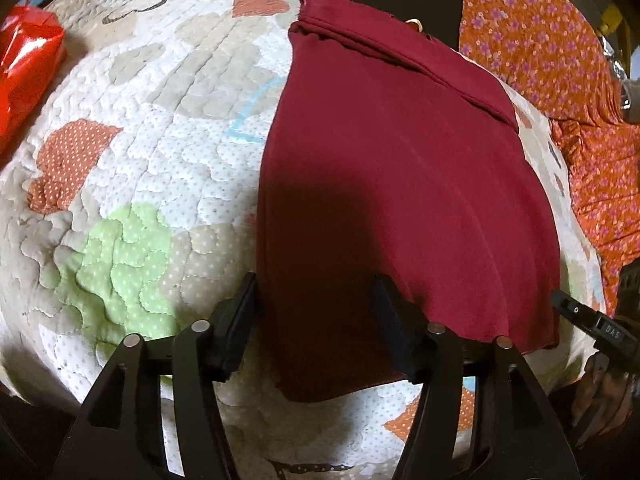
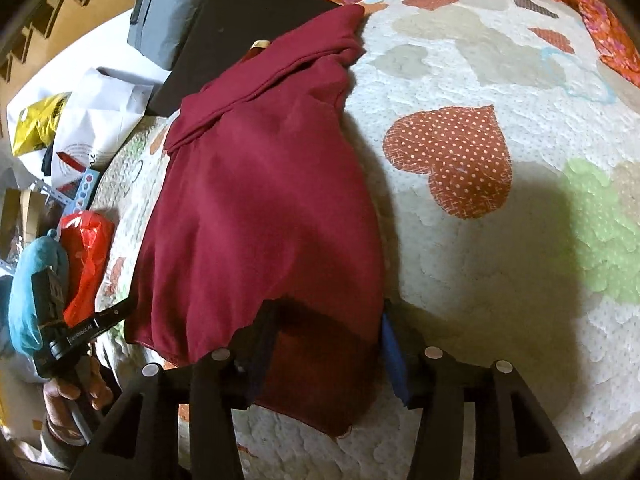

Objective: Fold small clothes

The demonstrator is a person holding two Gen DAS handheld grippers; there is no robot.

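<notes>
A maroon garment (image 1: 384, 184) lies folded lengthwise on a quilted heart-pattern mat (image 1: 132, 184), its collar end far from me. My left gripper (image 1: 316, 312) is open, its jaws astride the garment's near left corner, the right finger partly under the hem. In the right wrist view the same garment (image 2: 260, 208) runs from the near centre to the far left. My right gripper (image 2: 326, 344) is open, its jaws astride the garment's near right corner on the mat (image 2: 480, 280). The left gripper (image 2: 86, 326) shows at the left there.
An orange floral cloth (image 1: 552, 64) lies to the right of the mat. A red plastic bag (image 1: 24, 64) sits at the mat's left edge, also in the right wrist view (image 2: 86, 256). A black box (image 2: 244, 28), white bags (image 2: 96, 124) and a teal toy (image 2: 32, 292) lie beyond.
</notes>
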